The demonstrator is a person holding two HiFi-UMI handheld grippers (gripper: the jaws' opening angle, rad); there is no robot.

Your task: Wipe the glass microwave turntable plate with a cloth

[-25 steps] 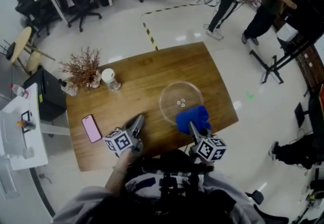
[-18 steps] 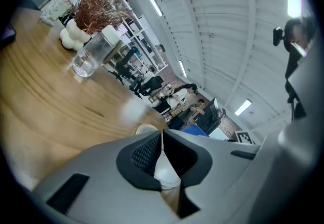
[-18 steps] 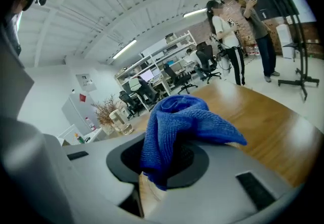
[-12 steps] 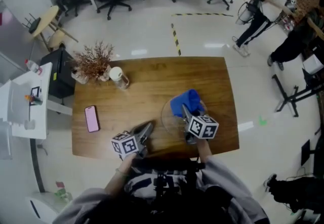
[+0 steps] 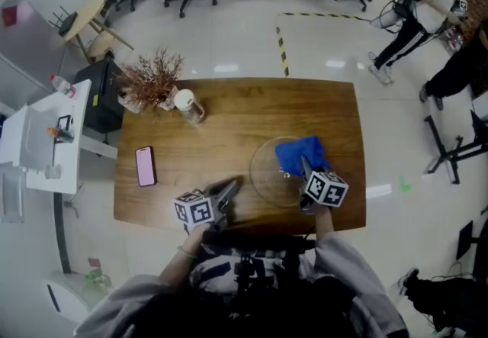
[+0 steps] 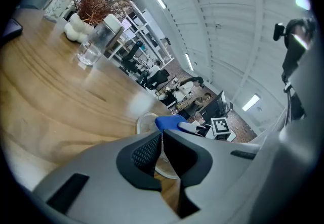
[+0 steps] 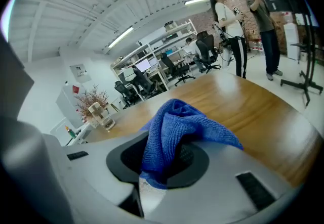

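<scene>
Right gripper: clamped on the blue cloth, at the plate's far-right rim.
Left gripper: jaws together, empty.
Glass plate: flat on the bench, near its near-right corner.

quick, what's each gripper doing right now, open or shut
left gripper: closed, nothing in it
right gripper: closed on the blue cloth

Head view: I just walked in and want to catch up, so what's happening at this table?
A person holds a gripper in each hand over a wooden table. The right gripper has its jaws shut on a blue cloth, which lies over the far right part of the glass turntable plate. The left gripper is left of the plate, jaws together and empty. A pink phone lies further left.
</scene>
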